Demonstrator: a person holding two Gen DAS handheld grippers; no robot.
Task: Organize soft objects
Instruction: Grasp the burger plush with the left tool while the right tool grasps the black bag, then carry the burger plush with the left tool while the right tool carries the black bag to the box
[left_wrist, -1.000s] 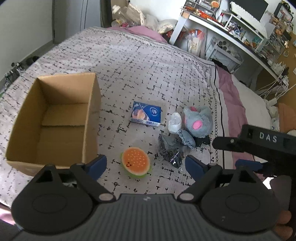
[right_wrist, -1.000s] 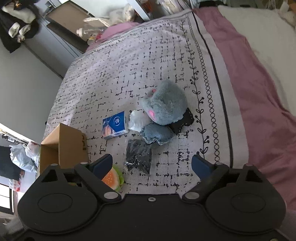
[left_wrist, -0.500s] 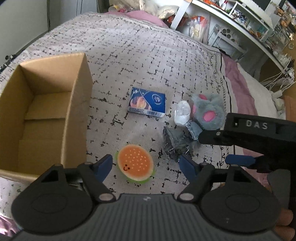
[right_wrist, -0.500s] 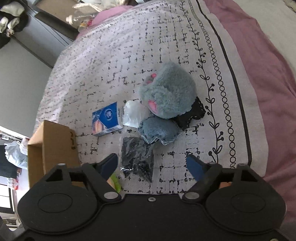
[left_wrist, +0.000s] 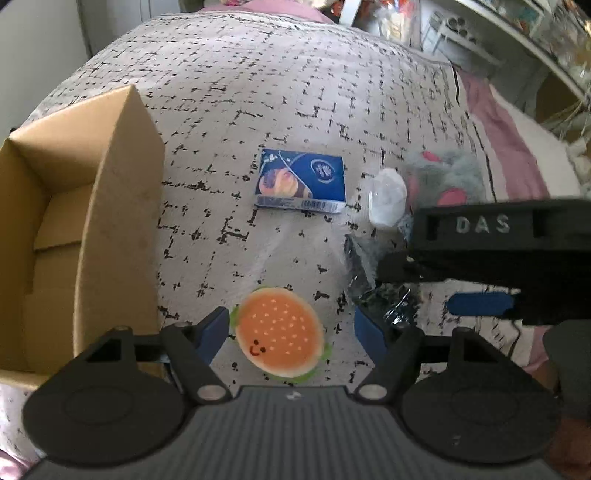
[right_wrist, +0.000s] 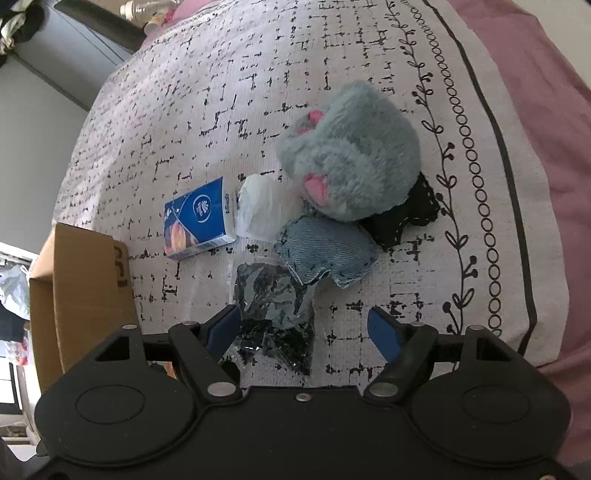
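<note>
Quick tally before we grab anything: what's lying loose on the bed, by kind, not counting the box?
Plush toys: 2, hamburger plush, grey plush
Fabric pouches: 2, denim, black
Plastic bags: 2, dark, white
Tissue packs: 1, blue
Total: 7

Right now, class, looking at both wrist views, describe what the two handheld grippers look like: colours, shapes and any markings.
The left gripper and the right gripper are alike: matt black bodies with two round housings, angled black arms with silver pivot screws, and blue finger pads. The left one's body is ribbed grey. Seen from the left view, the right gripper's side bears raised "DAS" lettering.
</note>
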